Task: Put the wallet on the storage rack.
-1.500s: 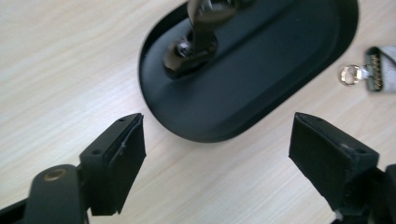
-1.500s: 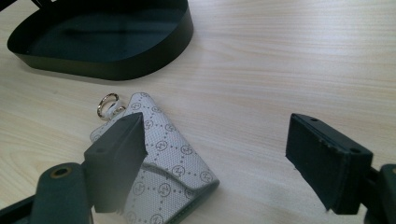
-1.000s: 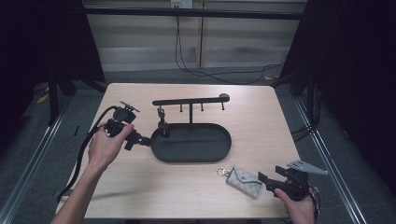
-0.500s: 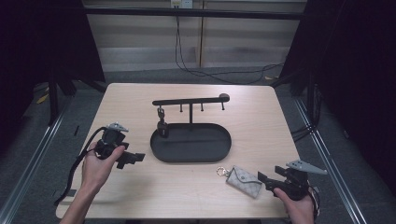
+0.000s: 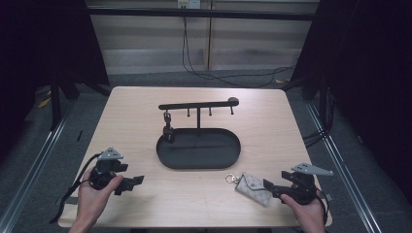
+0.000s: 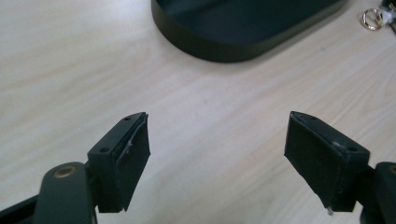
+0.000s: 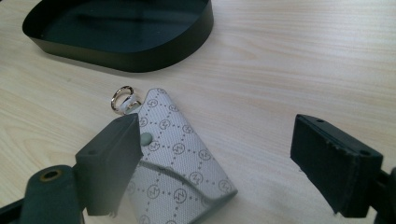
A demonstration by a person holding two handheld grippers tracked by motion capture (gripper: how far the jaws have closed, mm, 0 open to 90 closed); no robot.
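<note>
Right gripper (image 7: pixel 219 163) spread wide, jaws just opening — pouch (image 7: pixel 180 163) lying between, unpinched. Looks light, soft, floppy fabric; best pinched across the flat body, not the key ring (image 7: pixel 122 99).

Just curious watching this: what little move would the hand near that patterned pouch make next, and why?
Probably close the right gripper on the key pouch. Its fingers have just opened wide, and the pouch lies flat on the table between them, beside one finger and unheld, its key ring pointing toward the black tray.
</note>
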